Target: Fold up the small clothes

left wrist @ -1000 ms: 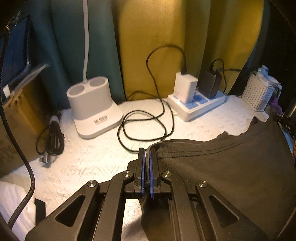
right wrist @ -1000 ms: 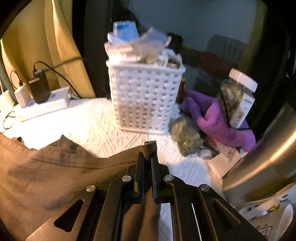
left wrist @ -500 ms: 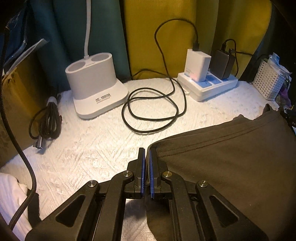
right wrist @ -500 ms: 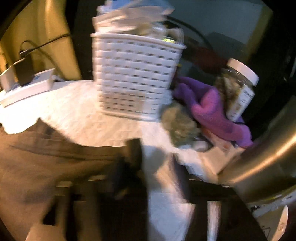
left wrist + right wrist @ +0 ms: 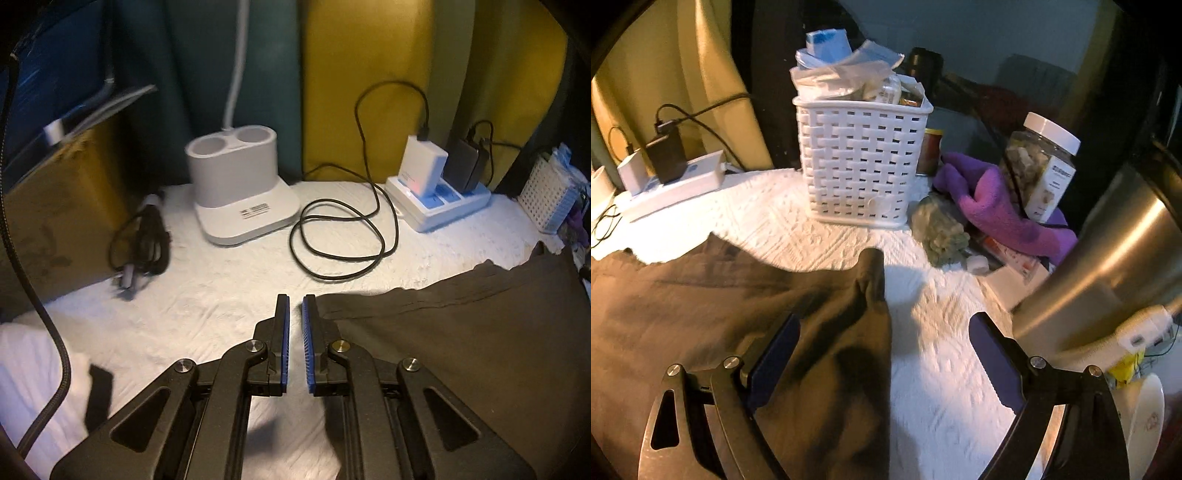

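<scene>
A dark brown garment (image 5: 461, 332) lies spread on the white textured cover (image 5: 207, 302). My left gripper (image 5: 293, 297) sits at the garment's left corner with its jaws opening. A narrow gap shows between the blue pads and nothing is in it; the cloth edge rests against the outside of the right finger. In the right wrist view the garment (image 5: 701, 295) ends in a raised corner. That corner lies loose between the fingers of my right gripper (image 5: 884, 321), whose jaws are opening and stand wide, with neither pad touching the cloth.
Behind the garment stand a white lamp base (image 5: 240, 184), a looped black cable (image 5: 343, 236), a cable bundle (image 5: 144, 240) and a power strip (image 5: 439, 206). A white basket (image 5: 860, 166), a jar (image 5: 1041, 166), purple cloth (image 5: 997, 206) and a steel vessel (image 5: 1108, 258) crowd the right.
Both grippers held garment corners before. The right one has sprung wide and dropped its corner; the left jaws have parted and the cloth has slipped out beside them.
</scene>
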The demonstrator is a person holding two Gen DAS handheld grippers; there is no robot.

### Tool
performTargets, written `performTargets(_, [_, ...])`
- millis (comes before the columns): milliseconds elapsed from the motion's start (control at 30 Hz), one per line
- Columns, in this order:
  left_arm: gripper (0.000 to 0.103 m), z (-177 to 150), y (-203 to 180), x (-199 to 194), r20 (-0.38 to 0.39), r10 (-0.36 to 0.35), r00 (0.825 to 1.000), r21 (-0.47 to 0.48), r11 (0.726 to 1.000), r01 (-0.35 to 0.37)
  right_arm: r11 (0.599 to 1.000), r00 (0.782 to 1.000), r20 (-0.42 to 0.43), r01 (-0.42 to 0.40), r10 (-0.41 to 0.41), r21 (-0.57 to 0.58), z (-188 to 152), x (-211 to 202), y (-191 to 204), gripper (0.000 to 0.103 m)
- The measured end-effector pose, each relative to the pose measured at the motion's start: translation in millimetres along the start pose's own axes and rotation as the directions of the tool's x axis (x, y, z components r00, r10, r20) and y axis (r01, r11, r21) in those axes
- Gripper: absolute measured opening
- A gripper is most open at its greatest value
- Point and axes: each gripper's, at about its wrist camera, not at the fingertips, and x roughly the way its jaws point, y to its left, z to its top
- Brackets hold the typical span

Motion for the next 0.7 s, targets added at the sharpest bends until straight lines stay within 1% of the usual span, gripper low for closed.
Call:
performTargets(100, [0.009,-6.1,4.2,-12.1,-0.005,-0.022,1.0,-0.022,1.0,0.022,1.0,1.0,-0.002,0.005,-0.005,-0.006,-11.8,-14.4,-1.6,0.094])
performTargets(167, [0.009,-14.6,2.5,-23.5,-0.012,-0.059,0.998,-0.018,0.998,0.059,1.0,1.0,0.001,0.004,-0.004,0.001,-21.2,-23.9,-4.1,0.094])
performTargets(233, [0.011,-22.6,-2.8,-32.0,-0.017,-0.085,0.996,-0.008,0.996,0.085,1.0,1.0,0.002,0.0,0.0,0.012,-31.8,-30.1,-8.4,0.094])
performTargets(267, [0.02,-27.3,-4.8,-36.9,-0.018,-0.1,0.995,-0.004,0.995,0.1,1.0,1.0,0.003,0.0,0.0,0.016,-35.2,-33.5,-7.5,0.094])
performTargets(300, [0.035,-31.9,-7.7,-40.5,-0.018,-0.114,0.993,-0.001,0.993,0.114,1.0,1.0,0.005,0.0,0.0,0.018,-38.7,-36.5,-7.7,0.094])
performTargets(367, [0.048,-41.9,-11.9,-50.6,-0.01,-0.137,0.991,0.0,0.991,0.137,1.0,1.0,0.01,0.002,-0.002,0.02,-50.9,-46.4,-8.8,0.094])
performTargets(567, [0.049,-76.6,-24.2,-84.5,-0.003,-0.202,0.979,0.014,0.979,0.202,0.999,0.999,0.036,0.007,-0.008,0.041,-84.6,-80.0,-17.5,0.094])
performTargets(700, [0.051,-101.0,-34.2,-103.9,-0.003,-0.227,0.974,0.039,0.973,0.227,0.998,0.998,0.058,0.009,-0.012,0.067,-107.3,-101.0,-25.0,0.092])
